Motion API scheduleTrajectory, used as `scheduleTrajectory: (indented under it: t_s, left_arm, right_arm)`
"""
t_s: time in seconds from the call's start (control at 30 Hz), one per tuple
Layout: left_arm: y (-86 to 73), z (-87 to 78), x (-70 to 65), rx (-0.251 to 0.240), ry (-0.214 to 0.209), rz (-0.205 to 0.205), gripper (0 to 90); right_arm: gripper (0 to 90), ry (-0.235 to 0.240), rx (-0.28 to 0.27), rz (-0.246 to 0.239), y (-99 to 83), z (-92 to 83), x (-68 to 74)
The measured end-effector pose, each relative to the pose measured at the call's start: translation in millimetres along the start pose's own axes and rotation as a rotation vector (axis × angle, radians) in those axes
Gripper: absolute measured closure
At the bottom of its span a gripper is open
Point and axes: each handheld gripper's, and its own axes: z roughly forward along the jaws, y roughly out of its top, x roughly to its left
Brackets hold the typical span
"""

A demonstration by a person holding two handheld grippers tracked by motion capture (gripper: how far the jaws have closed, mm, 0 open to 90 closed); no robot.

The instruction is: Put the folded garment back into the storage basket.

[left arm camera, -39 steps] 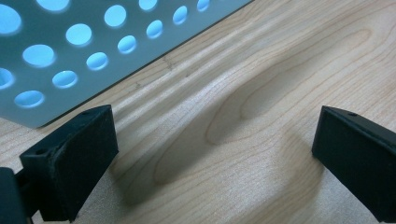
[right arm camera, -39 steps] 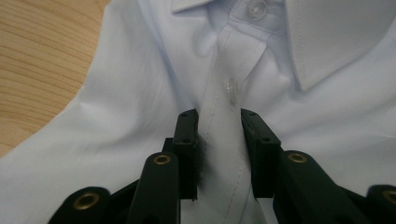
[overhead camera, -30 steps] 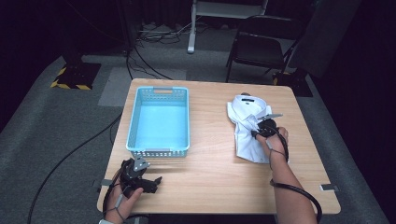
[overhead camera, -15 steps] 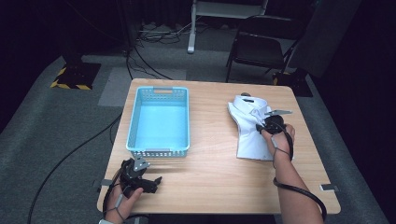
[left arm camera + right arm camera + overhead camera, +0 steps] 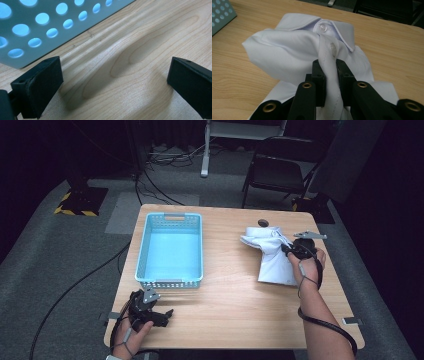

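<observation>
White shirt (image 5: 272, 257) lay on the table's (image 5: 235, 305) right side, button placket pinched up off the wood. Right gripper (image 5: 329, 67) was clamped on that placket, fabric bunched betw. its pads. Left gripper (image 5: 162, 312) sat w/ jaws wide apart, nothing betw. them, just beside blue basket (image 5: 170, 251).

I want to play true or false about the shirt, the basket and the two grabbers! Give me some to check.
1. The right gripper pinches the white shirt by its buttoned edge. True.
2. The blue basket has the shirt inside it. False: the shirt lies on the table, well apart from the basket.
3. The left gripper has its jaws wide apart with nothing between them. True.
4. The left gripper is gripping the basket's wall. False: it rests on bare wood beside the basket.
5. The shirt's collar is buttoned. True.
</observation>
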Motion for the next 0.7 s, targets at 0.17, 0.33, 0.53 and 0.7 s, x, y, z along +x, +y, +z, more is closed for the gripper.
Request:
scheduleTrajectory:
  t_s: [0.17,0.33,0.53,0.7]
  left_arm:
    - [0.0,0.0,0.0,0.000,0.000,0.000,0.2]
    - [0.0,0.0,0.0,0.000,0.000,0.000,0.2]
    - [0.0,0.0,0.0,0.000,0.000,0.000,0.2]
    - [0.0,0.0,0.0,0.000,0.000,0.000,0.2]
  right_arm:
    - [79.7,-0.014,-0.031,0.004,6.3,-7.9,0.6]
    - [79.7,-0.015,-0.059,0.007,14.1,-16.1,0.7]
    - [79.7,-0.013,-0.085,0.006,23.7,-25.3,2.7]
    - [79.7,-0.009,-0.099,-0.001,33.9,-29.8,5.5]
